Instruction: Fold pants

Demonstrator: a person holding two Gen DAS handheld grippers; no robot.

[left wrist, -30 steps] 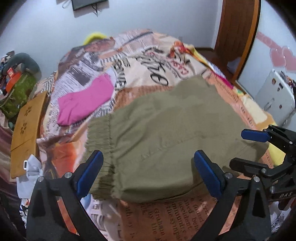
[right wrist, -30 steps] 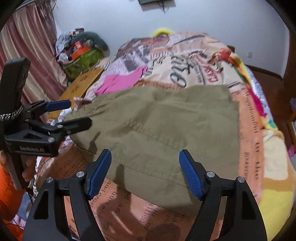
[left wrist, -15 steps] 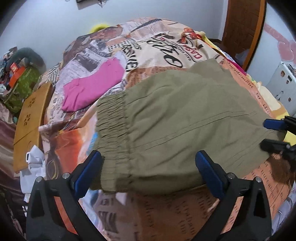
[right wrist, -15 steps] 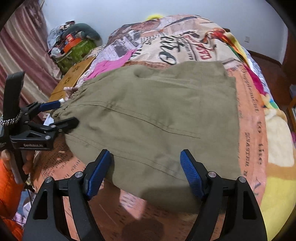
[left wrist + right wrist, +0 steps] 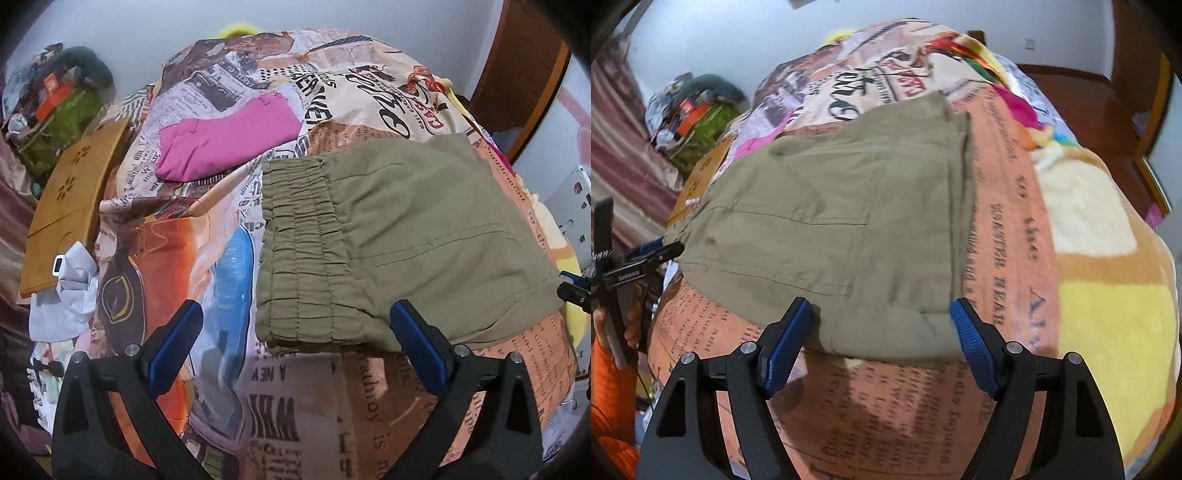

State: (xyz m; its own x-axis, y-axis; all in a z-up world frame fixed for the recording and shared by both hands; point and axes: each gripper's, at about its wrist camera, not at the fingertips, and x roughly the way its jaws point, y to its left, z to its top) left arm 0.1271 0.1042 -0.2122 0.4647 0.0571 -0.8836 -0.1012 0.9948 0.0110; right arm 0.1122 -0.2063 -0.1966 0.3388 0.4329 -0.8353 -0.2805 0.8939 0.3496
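We view a bedroom with pale walls, in which a bed covered by a newspaper-print blanket (image 5: 295, 406) serves as the work surface. At far left, off the bed edge, lie a wooden board (image 5: 70, 206) and a cluttered green bag (image 5: 62, 122); on the blanket, a pink garment (image 5: 225, 140) rests apart from the work. Moving rightward, we find the left gripper (image 5: 291, 343) with its blue-padded fingers spread wide and holding nothing; it hangs just short of the near corner of the elastic waistband (image 5: 303, 251). The olive pants (image 5: 424, 236) lie flat on the near half of the bed, already doubled into a compact rectangle, with the waistband toward the left and the folded edge toward the right. In the right wrist view, the right gripper (image 5: 882, 343) likewise stands wide and empty, its fingers framing the near right corner of the pants (image 5: 849, 221), and we see the left gripper (image 5: 653, 253) at that picture's left margin beside the waistband. We judge that an intermediate fold is complete and that the step in hand is the approach for the next one. The next move calls for each gripper to descend onto its near corner, pinch all layers together, and carry the near edge over the far one without letting the layers slide.
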